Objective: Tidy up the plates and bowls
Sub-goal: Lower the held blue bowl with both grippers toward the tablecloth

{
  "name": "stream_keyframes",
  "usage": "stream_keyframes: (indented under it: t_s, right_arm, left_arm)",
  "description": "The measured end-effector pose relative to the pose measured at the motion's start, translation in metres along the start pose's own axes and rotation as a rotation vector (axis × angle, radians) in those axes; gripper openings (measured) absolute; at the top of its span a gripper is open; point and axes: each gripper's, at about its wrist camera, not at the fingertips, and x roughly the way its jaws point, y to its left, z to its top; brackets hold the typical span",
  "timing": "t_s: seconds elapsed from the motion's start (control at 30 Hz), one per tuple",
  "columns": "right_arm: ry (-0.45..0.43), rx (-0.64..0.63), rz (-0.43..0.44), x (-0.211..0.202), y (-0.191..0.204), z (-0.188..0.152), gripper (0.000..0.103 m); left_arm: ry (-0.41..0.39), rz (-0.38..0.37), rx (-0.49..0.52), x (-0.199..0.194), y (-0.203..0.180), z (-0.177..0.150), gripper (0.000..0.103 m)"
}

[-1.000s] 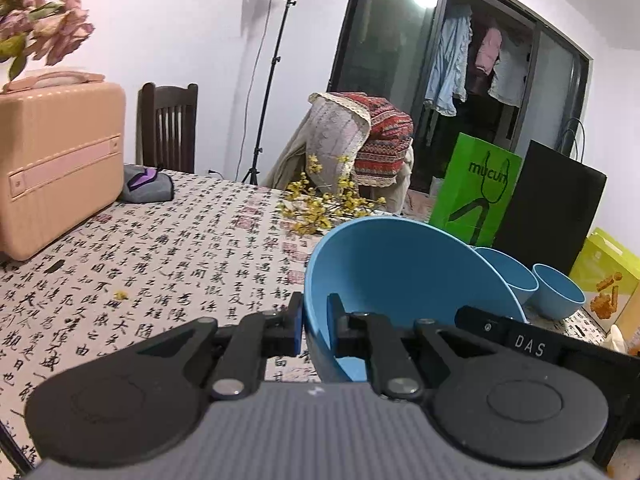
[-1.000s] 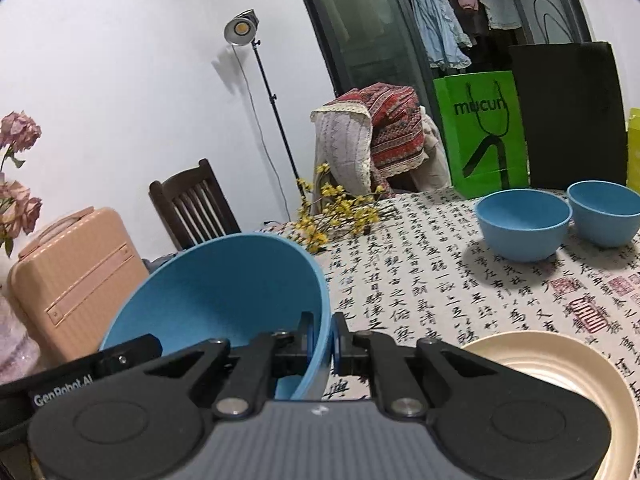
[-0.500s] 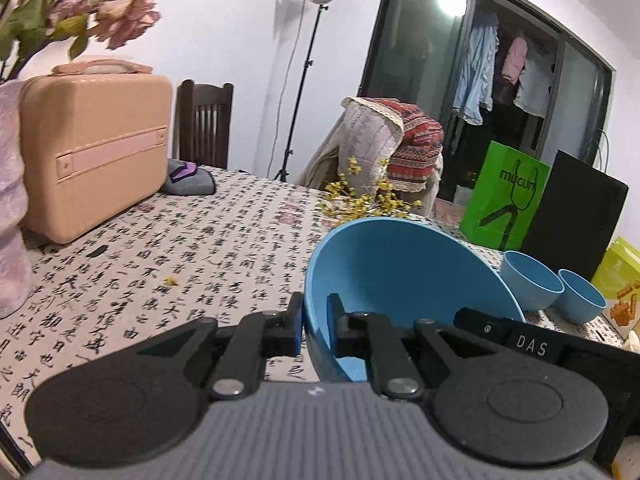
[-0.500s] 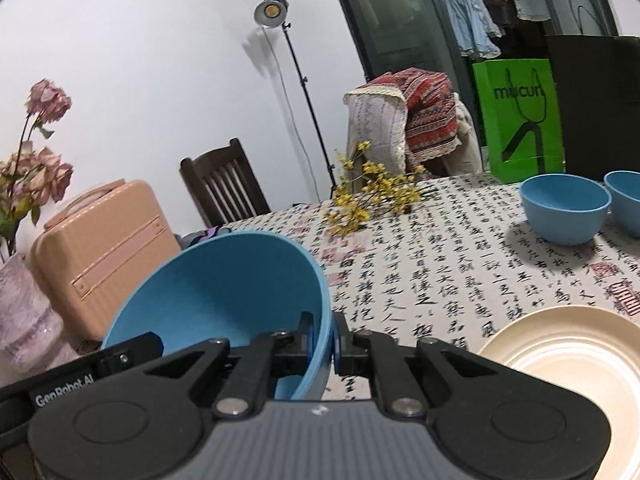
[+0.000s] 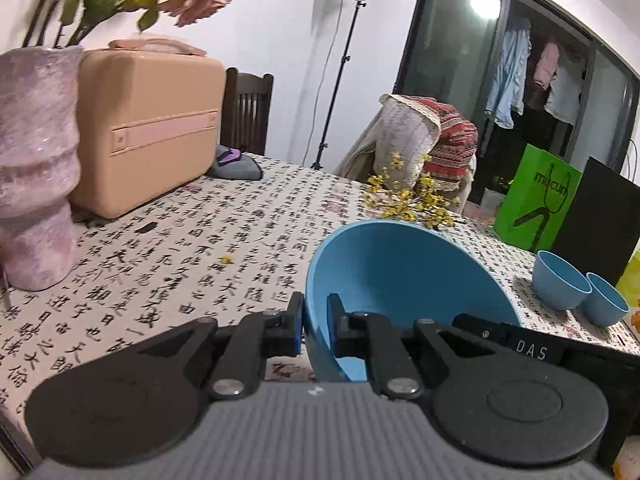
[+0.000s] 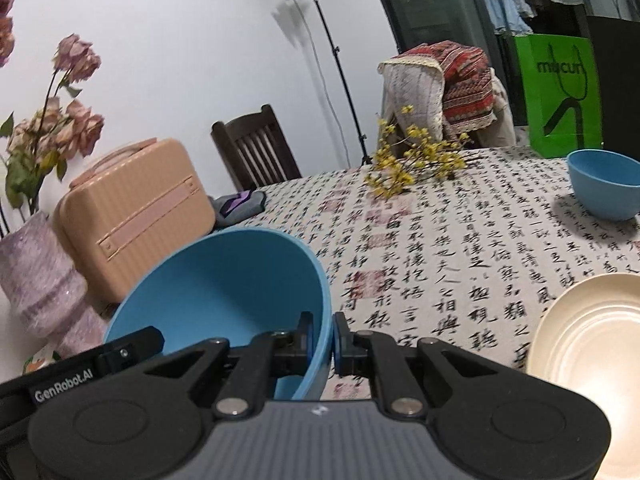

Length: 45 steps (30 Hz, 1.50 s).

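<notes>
A large blue bowl (image 5: pixel 400 276) (image 6: pixel 224 284) hangs above the table between both grippers. My left gripper (image 5: pixel 315 326) is shut on its left rim, one pad inside and one outside. My right gripper (image 6: pixel 321 340) is shut on the opposite rim; its body shows in the left wrist view as a black bar marked DAS. Two small blue bowls (image 5: pixel 560 284) stand side by side at the far right of the table, one of them (image 6: pixel 604 188) also in the right wrist view. A cream plate (image 6: pixel 592 344) lies at the near right.
The calligraphy tablecloth (image 5: pixel 208 248) covers the table. A purple vase (image 5: pixel 36 184) with dried roses and a peach case (image 5: pixel 148 128) stand at the left. Yellow flower sprigs (image 6: pixel 412 160) lie at the back. A green bag (image 5: pixel 536 196) and a black bag stand behind the small bowls.
Both grippers have carried the big bowl leftward and slightly lower. The vase and the case have come into view and grown closer, and the small bowls have slid toward the right edge.
</notes>
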Motion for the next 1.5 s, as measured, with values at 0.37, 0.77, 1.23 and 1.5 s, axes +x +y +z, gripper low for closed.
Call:
stream_keyframes:
  t_s: [0.37,0.77,1.23,1.5]
  right_arm:
    - [0.047,-0.019,0.040,0.014,0.020,-0.011,0.010]
    - [0.095,-0.042,0.038,0.028,0.032,-0.023,0.010]
    - [0.142,-0.034,0.033,0.039,0.028,-0.028,0.012]
    - [0.158,-0.027,0.033,0.044,0.027,-0.029,0.013]
  left_arm:
    - [0.013,0.047,-0.025,-0.006,0.026,-0.007,0.012]
    - [0.053,0.060,-0.058,0.001,0.046,-0.019,0.012]
    - [0.094,0.057,-0.069,0.010,0.051,-0.027,0.011]
    - [0.112,0.057,-0.082,0.015,0.054,-0.031,0.011]
